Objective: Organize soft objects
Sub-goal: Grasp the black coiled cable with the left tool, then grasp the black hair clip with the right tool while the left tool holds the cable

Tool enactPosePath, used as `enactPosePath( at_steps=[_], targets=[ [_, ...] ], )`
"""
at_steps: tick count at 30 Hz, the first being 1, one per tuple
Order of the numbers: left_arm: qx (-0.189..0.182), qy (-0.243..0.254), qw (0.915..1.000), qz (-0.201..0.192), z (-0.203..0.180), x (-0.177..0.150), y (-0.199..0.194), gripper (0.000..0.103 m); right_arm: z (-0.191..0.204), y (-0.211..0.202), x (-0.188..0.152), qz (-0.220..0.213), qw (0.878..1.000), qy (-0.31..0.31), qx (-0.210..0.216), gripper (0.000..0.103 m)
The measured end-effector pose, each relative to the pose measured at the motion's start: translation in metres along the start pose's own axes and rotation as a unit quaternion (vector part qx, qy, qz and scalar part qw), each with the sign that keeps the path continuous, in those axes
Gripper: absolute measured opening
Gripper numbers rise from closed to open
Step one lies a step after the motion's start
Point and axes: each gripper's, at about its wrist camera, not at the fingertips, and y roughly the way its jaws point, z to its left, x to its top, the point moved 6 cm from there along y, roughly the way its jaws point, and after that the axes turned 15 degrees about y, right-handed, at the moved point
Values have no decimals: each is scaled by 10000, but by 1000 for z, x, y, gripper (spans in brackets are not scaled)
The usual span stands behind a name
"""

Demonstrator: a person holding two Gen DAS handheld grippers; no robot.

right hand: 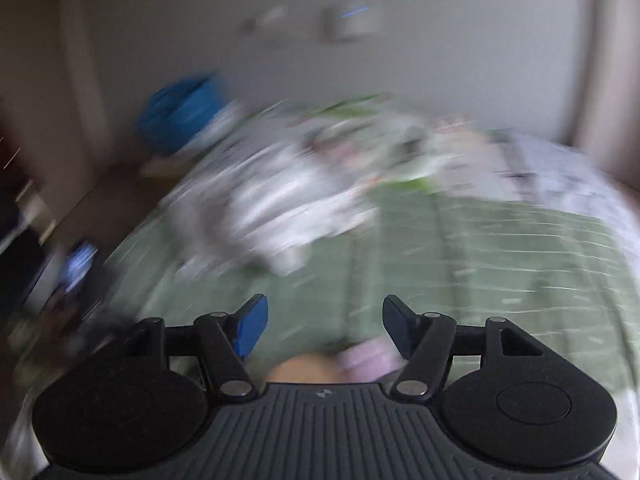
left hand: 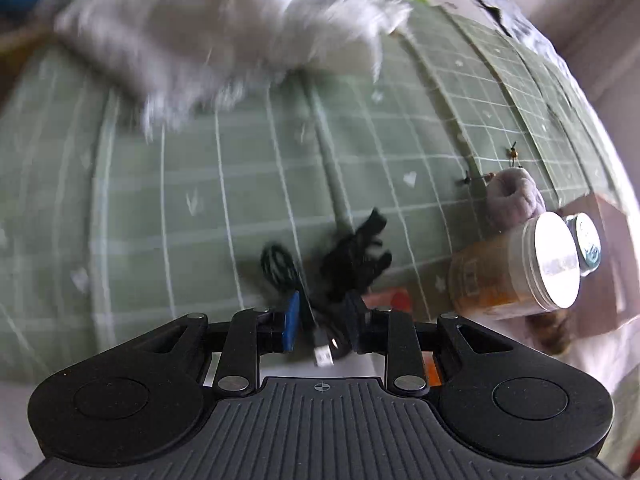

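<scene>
My left gripper (left hand: 322, 326) is shut on a bundle of black cable (left hand: 352, 256) with a USB plug (left hand: 323, 356) hanging between its fingers, above the green checked bedsheet (left hand: 200, 200). A white fluffy soft thing (left hand: 208, 36), blurred, lies at the top of the left wrist view. A lilac plush item (left hand: 516, 200) rests on the sheet to the right. My right gripper (right hand: 324, 328) is open with nothing between its pads. It hangs over the same green sheet (right hand: 480, 256), with the white fluffy thing (right hand: 272, 208) ahead. A lilac soft shape (right hand: 368, 356) shows low by its right finger.
An orange jar with a shiny lid (left hand: 556, 264), a second can (left hand: 586, 246) and a brown cardboard box (left hand: 612, 288) stand at the right of the sheet. A blue object (right hand: 180, 116) lies beyond the bed's far left corner. A pale wall (right hand: 400, 60) rises behind the bed.
</scene>
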Motion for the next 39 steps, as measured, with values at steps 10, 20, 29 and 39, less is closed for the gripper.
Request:
enactPosePath(
  at_steps=[10,20,29,39],
  targets=[
    [109,-598,9980,-173,22,-8,26,38,87,80,-111,1386,9844,-1083,23,63],
    [129,1071,9940,-208,-2,-13,27,22,80,101,-114,1050,9858,-1283,-286,63],
    [278,814,9963,52,45,-46,0,19,100,162,-96,1333,9883,-710,-187,63],
    [252,514,9984,32,58,-69,-7,19,111,281,-91,2238,9643,-445,-1348,35]
  ],
)
